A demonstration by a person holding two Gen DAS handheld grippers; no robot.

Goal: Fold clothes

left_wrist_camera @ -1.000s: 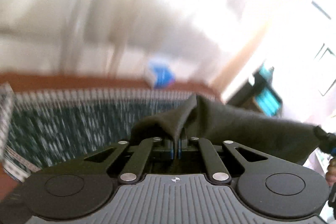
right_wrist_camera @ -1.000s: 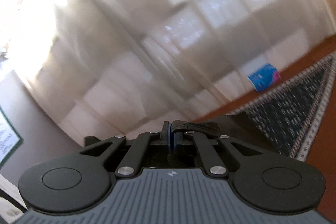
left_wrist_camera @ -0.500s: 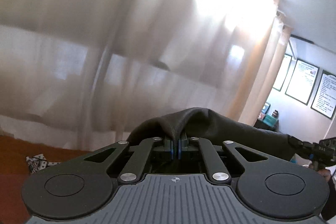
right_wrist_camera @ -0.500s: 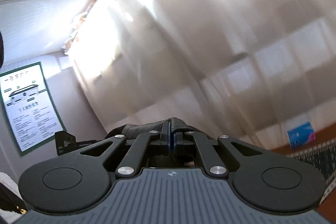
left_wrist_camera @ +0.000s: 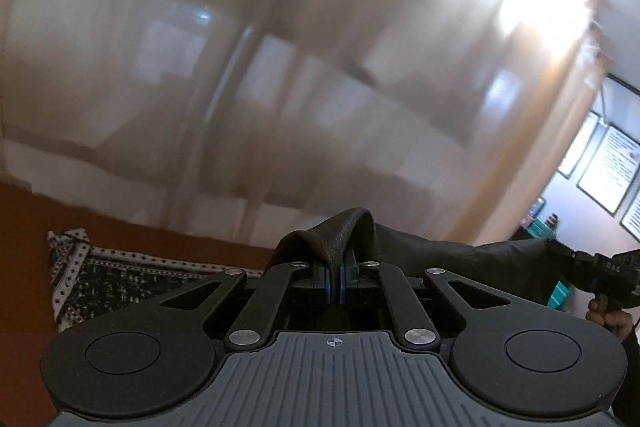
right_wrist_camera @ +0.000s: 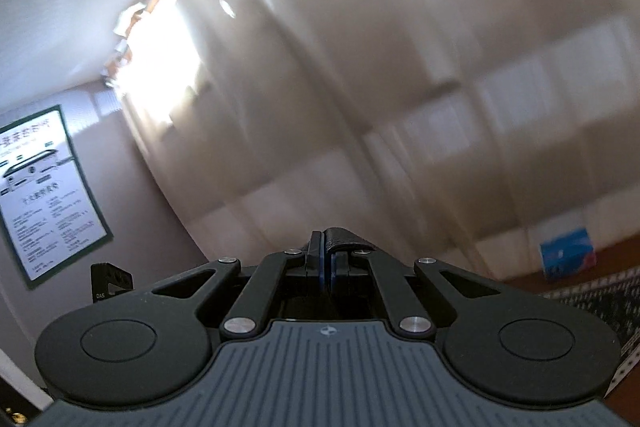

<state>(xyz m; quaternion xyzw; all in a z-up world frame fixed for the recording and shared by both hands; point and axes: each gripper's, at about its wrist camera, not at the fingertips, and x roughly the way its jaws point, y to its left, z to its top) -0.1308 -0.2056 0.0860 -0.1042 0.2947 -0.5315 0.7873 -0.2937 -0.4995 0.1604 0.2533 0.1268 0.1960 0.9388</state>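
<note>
We have the dark garment (left_wrist_camera: pixel 460 259) up in the air, pinched at two places. Our left tongs (left_wrist_camera: pixel 335 281) are closed tight on a fold of the cloth, which humps up over the fingertips and runs off to the right as a sagging band. At the far end of that band, in the left wrist view, the right tongs (left_wrist_camera: pixel 576 261) hold the other end, with a bit of the person's hand (left_wrist_camera: pixel 608 315) below. The right wrist view agrees — its tongs (right_wrist_camera: pixel 325 267) are shut on a thick hem or edge of the same dark cloth (right_wrist_camera: pixel 348 241), and only that small lip shows there.

Both cameras look out at pale curtains (left_wrist_camera: pixel 280 87), not down, so the garment hangs between us clear of the patterned rug (left_wrist_camera: pixel 120 287) on the reddish floor (left_wrist_camera: pixel 24 227). How much cloth dangles below is out of sight.

We judge the step in hand to be holding one edge spread between the two grips — a stretch that fits either laying the piece out flat or bringing it over on itself for a fold; the pictures do not settle which.

Whatever comes next calls for both grips to stay firm and level, with the sag between them taken up so the cloth comes down without bunching.
</note>
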